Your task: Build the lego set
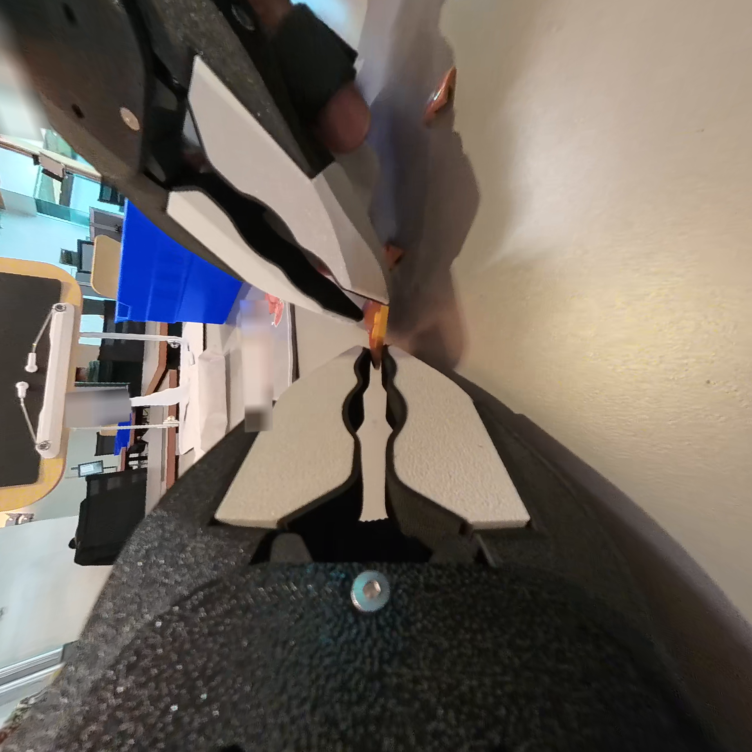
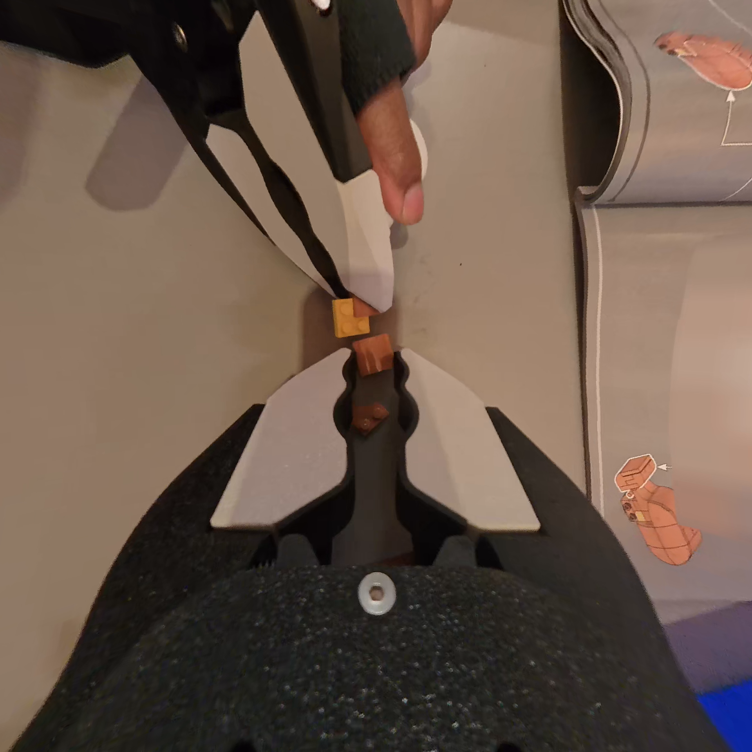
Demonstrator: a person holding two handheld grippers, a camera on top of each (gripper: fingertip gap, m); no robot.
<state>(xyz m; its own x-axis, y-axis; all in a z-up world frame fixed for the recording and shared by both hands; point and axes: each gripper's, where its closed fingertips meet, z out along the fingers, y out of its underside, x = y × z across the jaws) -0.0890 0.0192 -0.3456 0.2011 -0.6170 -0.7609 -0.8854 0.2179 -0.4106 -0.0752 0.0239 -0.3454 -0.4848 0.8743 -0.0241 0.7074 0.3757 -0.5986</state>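
My right claw [image 2: 372, 358] pinches a small brown plastic brick [image 2: 372, 357]; my left claw [image 2: 346, 303] pinches a yellow studded plate [image 2: 349, 322], studs facing the camera, above the beige desk [image 2: 162, 325].

Each of the 2 cameras sits behind its own gripper, looking forward along the fingers from very close. The right wrist view faces straight down on the table [image 2: 122, 285]; the left wrist view is rolled sideways. Both share the yellow brick [image 2: 348, 321] [image 1: 380, 325] and the opposite gripper
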